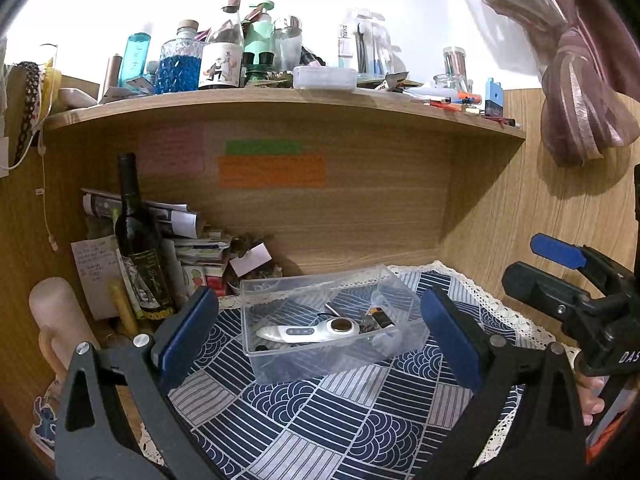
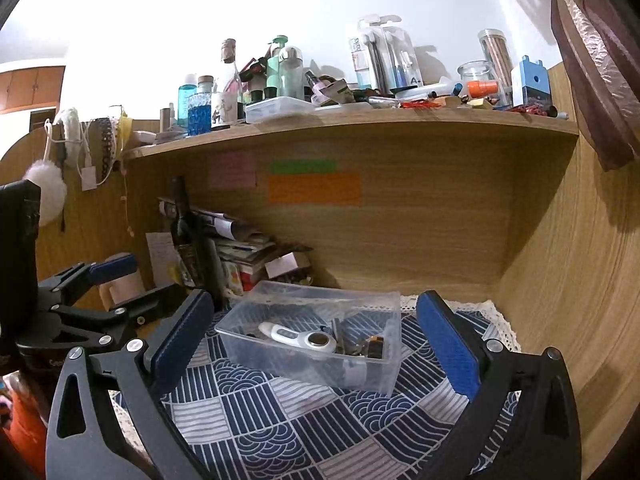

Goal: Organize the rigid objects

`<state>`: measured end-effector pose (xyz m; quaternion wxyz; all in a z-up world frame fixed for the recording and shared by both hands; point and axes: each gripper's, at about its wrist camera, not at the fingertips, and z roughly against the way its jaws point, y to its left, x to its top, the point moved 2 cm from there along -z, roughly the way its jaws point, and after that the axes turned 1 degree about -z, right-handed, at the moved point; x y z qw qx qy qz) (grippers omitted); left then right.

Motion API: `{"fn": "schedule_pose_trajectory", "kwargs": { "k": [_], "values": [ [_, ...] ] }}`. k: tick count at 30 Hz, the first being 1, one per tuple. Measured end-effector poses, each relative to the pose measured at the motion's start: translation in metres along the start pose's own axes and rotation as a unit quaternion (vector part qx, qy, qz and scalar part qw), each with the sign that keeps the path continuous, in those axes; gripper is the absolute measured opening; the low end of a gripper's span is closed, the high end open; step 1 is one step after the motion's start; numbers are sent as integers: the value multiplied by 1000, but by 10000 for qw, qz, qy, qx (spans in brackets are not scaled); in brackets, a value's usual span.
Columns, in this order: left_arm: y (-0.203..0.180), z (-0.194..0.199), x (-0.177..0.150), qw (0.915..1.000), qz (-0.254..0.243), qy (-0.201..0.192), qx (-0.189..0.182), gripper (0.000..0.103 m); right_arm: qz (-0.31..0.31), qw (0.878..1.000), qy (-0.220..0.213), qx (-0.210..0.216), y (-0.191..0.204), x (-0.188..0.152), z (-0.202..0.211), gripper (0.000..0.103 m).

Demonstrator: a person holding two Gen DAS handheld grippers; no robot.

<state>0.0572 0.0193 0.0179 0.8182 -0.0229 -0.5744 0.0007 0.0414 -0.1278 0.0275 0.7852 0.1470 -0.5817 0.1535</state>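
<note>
From the left wrist, the left gripper [image 1: 320,332] is hanging wide open, holding nothing, above the blue patterned cloth [image 1: 304,412]. The clear box [image 1: 332,320] is sitting there with a white gadget [image 1: 308,331] inside; other small bits are hard to see.

From the right wrist, the right gripper [image 2: 316,344] is gaping wide too, holding nothing, near the box [image 2: 316,340].

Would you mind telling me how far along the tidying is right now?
Done: the white thermometer-like device and a few small items lie inside the clear plastic box on the patterned cloth. In hand: nothing; left gripper and right gripper are open. No loose items show on the cloth.
</note>
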Motion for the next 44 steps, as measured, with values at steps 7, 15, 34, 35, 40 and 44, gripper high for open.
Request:
{"fn": "schedule_pose_trajectory", "kwargs": {
  "k": [7,15,34,35,40,44],
  "values": [
    [0,-3,-2,10000,35,17,-46,102,-61,10000,35,38,0,-2,-2,102],
    [-3,-2,-1,10000,4,-13,-54,102,-91,9999,19,43,0,-4,-1,103],
    [-7,0,-1,9999,-7,-25,-140,103,-86,10000,2,7,0,-4,0,103],
    [-7,0,-1,9999,-5,-27,-139,103,-93,10000,6,12,0,-4,0,103],
    [-6,2,0,9998,23,-43,-195,102,-108,9999,20,10,0,-4,-2,103],
    [-5,1,1,9998,36,-19,-215,103,-104,9999,44,17,0,-4,-3,103]
  ]
}}
